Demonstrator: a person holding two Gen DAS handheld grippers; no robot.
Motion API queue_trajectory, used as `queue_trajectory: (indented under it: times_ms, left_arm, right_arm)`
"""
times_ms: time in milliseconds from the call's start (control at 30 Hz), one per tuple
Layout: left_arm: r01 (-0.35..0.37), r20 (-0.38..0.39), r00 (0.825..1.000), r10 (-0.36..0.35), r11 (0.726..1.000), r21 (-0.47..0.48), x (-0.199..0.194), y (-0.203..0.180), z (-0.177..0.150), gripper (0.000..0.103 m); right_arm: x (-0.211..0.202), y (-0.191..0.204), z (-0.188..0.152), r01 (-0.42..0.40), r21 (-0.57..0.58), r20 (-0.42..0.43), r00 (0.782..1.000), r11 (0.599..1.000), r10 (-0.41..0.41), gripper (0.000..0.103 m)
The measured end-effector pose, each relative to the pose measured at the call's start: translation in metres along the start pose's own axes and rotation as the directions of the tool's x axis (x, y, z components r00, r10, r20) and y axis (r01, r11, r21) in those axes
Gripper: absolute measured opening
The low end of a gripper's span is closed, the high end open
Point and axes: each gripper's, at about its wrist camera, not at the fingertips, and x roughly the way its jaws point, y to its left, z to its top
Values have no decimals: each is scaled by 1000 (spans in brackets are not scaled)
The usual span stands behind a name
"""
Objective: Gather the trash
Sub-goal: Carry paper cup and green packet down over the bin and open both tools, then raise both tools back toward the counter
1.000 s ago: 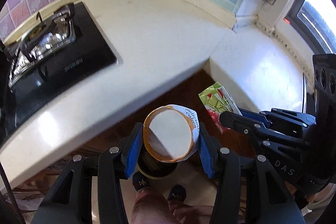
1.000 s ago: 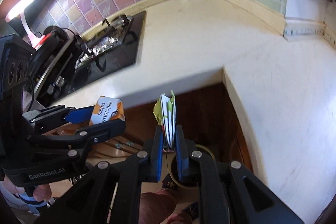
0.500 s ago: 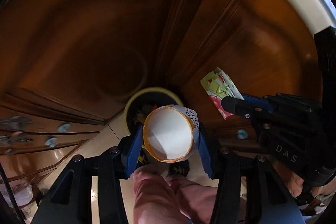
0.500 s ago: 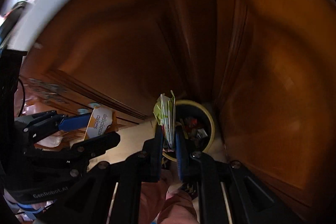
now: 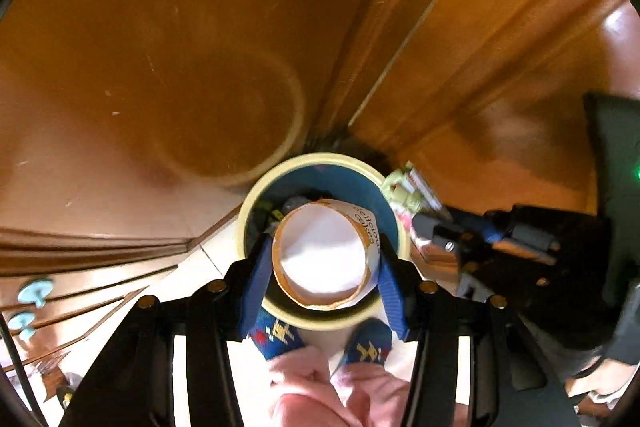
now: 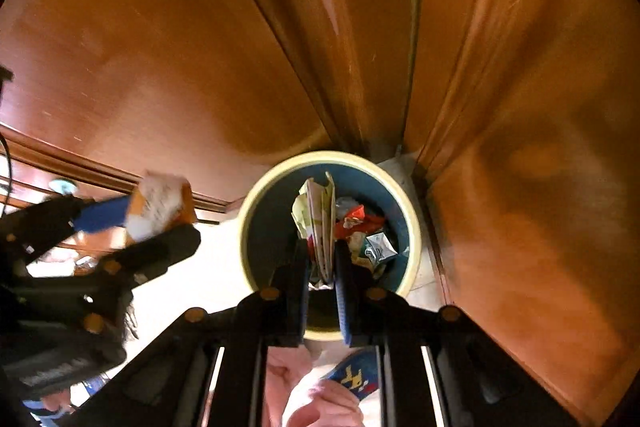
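Left wrist view: the left gripper (image 5: 322, 259) clamps a paper cup (image 5: 326, 255), orange-rimmed w/ "delicious cakes" printed on its side, its mouth facing the camera. The cup hangs directly above a round trash bin (image 5: 256, 203), cream rim, blue inside, standing on pale floor in a corner of brown wooden cabinet doors (image 5: 160, 47). At right, blurred, the right gripper (image 5: 432, 223) carries a green-and-white wrapper (image 5: 404, 191) beside the bin's rim. Blue patterned socks (image 5: 276, 335) show below.

Right wrist view: the right gripper (image 6: 322, 267) pinches the flattened wrapper (image 6: 318, 211) edge-on, upright, over the bin's (image 6: 256, 199) opening; crumpled trash (image 6: 360, 231) lies inside. At left the left gripper (image 6: 156, 223), motion-blurred, grips the cup (image 6: 160, 205); here it appears left of the bin, though blur makes its exact place hard to judge.
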Motion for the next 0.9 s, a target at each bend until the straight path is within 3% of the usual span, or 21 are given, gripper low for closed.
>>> queue_trajectory:
  times_ms: [133, 200, 300, 500, 700, 900]
  left_arm:
    - [-18, 17, 1000, 18, 1000, 15, 9, 4, 11, 50]
    - [-37, 18, 999, 37, 999, 25, 9, 6, 12, 69]
    - [-63, 31, 998, 62, 998, 19, 2, 10, 9, 88]
    - [-92, 45, 995, 93, 995, -30, -19, 18, 11, 101]
    - [-103, 59, 993, 106, 994, -46, -42, 16, 11, 102]
    - [-98, 80, 992, 100, 995, -38, -77, 2, 6, 102]
  right_arm:
    - [31, -1, 1, 11, -6, -48, 999, 1000, -11, 25]
    - [39, -5, 3, 31, -1, -68, 997, 1000, -31, 31]
    - [45, -7, 3, 32, 21, -91, 995, 999, -30, 40]
    - [36, 4, 1, -4, 4, -107, 994, 1000, 4, 48]
    - [25, 9, 2, 5, 27, -94, 996, 1000, -2, 57]
    - [-8, 14, 1, 22, 56, -57, 998, 998, -19, 58]
